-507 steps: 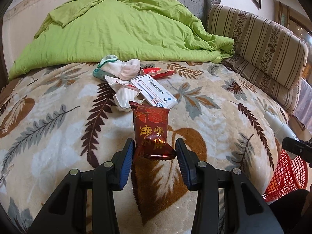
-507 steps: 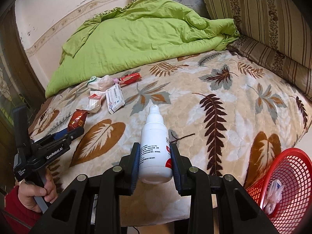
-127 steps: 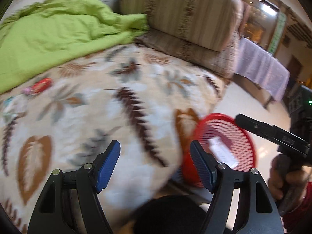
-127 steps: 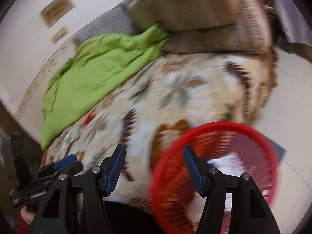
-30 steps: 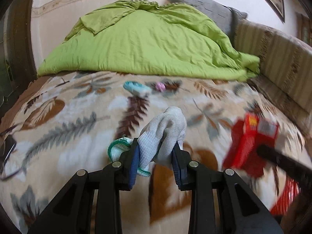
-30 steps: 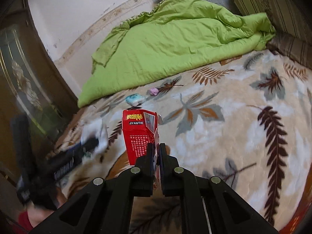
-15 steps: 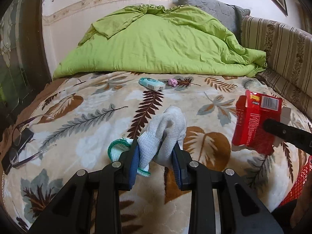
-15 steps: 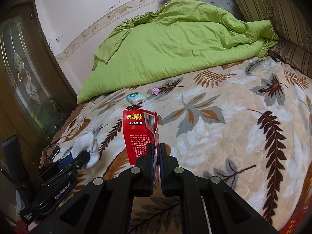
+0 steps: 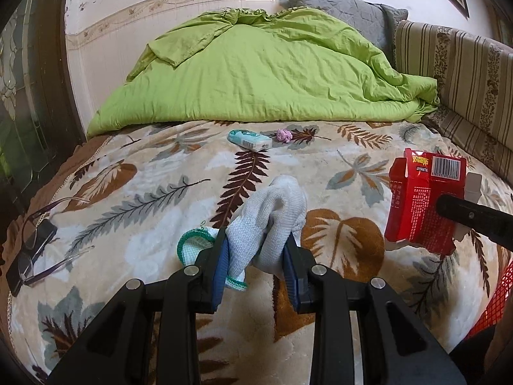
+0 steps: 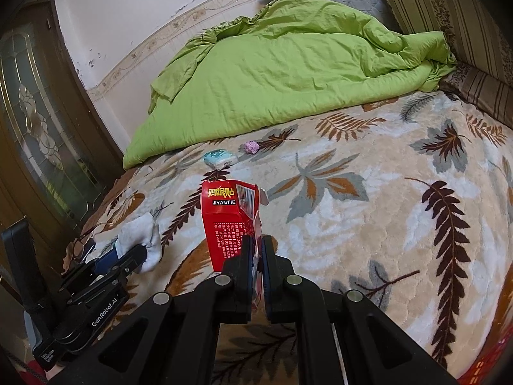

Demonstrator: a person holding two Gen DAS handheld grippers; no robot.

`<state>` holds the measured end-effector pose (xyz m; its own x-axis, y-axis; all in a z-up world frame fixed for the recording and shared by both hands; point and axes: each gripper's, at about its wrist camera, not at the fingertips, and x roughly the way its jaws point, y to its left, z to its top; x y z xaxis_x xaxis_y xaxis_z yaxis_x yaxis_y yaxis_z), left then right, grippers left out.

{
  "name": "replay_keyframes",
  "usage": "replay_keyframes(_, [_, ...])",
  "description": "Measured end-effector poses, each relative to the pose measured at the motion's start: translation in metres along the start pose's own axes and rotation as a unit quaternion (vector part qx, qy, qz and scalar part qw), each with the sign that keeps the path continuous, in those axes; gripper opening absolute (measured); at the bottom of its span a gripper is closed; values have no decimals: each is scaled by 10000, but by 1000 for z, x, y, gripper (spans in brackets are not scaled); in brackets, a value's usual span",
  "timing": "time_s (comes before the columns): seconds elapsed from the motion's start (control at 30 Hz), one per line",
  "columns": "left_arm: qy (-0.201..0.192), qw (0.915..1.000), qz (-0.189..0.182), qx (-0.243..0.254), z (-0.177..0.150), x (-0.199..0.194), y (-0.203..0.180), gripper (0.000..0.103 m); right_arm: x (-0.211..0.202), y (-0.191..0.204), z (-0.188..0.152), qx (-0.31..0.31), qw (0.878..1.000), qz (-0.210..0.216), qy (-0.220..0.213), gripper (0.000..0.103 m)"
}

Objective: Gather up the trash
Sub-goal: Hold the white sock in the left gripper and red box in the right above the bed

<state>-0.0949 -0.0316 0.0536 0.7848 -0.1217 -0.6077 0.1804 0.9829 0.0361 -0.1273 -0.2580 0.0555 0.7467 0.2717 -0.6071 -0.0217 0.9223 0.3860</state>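
My left gripper is shut on a white sock with a green cuff, held above the leaf-patterned bed cover. The same sock shows at the left of the right wrist view, in the left gripper. My right gripper is shut on a flattened red carton marked JIYANTIE, held upright. That carton appears at the right of the left wrist view. A teal tissue pack and a small pink crumpled ball lie further back on the bed.
A rumpled green quilt covers the back of the bed. Striped cushions line the right side. Glasses on a dark phone lie at the bed's left edge. A red mesh basket shows at the lower right.
Both grippers have kept their holds on the sock and the carton. The view has pulled back slightly from the bed, and the blur of a second ago is gone.
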Motion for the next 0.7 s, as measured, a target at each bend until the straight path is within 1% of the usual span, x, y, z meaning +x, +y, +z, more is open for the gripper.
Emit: replay_keyframes(0.7, [11, 10000, 25, 44, -1, 2, -3, 30, -3, -3, 0, 46, 10000, 41, -15, 6])
